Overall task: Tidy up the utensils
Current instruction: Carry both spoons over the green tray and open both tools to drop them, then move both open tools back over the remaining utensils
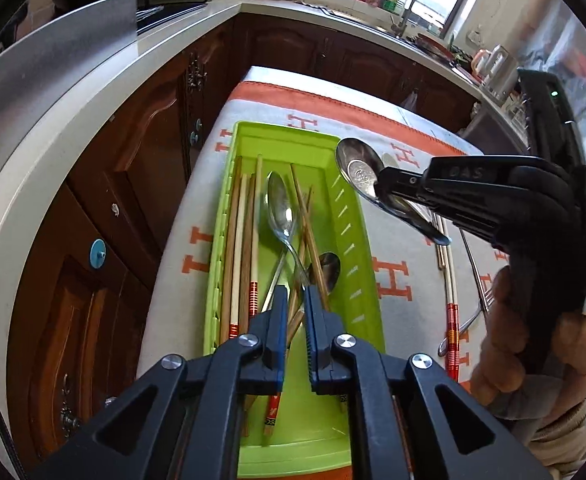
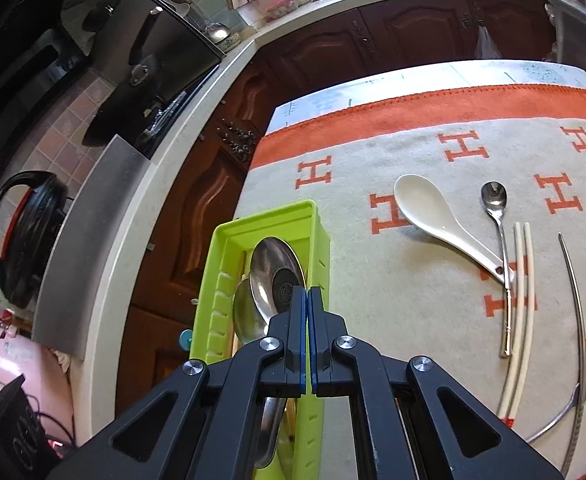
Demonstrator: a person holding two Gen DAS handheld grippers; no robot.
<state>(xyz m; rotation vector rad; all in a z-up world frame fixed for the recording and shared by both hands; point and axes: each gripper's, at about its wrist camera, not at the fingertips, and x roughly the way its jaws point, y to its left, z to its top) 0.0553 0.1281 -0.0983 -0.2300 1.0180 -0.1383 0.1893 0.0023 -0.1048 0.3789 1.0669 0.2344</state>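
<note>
A green tray [image 1: 349, 220] lies on the cloth and holds several wooden chopsticks [image 1: 245, 240] and two metal spoons. The long spoon [image 1: 281, 204] runs its thin handle down between the fingers of my left gripper [image 1: 295, 294]. These stand slightly apart, low in the tray, and do not press on the handle. My right gripper [image 1: 383, 190] is shut on a round-bowled metal spoon [image 1: 359, 172], held above the tray's right wall. In the right wrist view that spoon [image 2: 277, 276] sticks out past the shut right gripper [image 2: 308, 292], over the tray [image 2: 221, 280].
On the orange-lettered cloth [image 2: 373, 152], right of the tray, lie a white ceramic spoon [image 2: 425, 208], a small metal spoon [image 2: 495, 200], white chopsticks [image 2: 521, 300] and a fork [image 2: 573, 400]. A person's hand [image 1: 505, 340] grips the right tool. Wooden cabinets [image 1: 133, 184] and a counter stand left.
</note>
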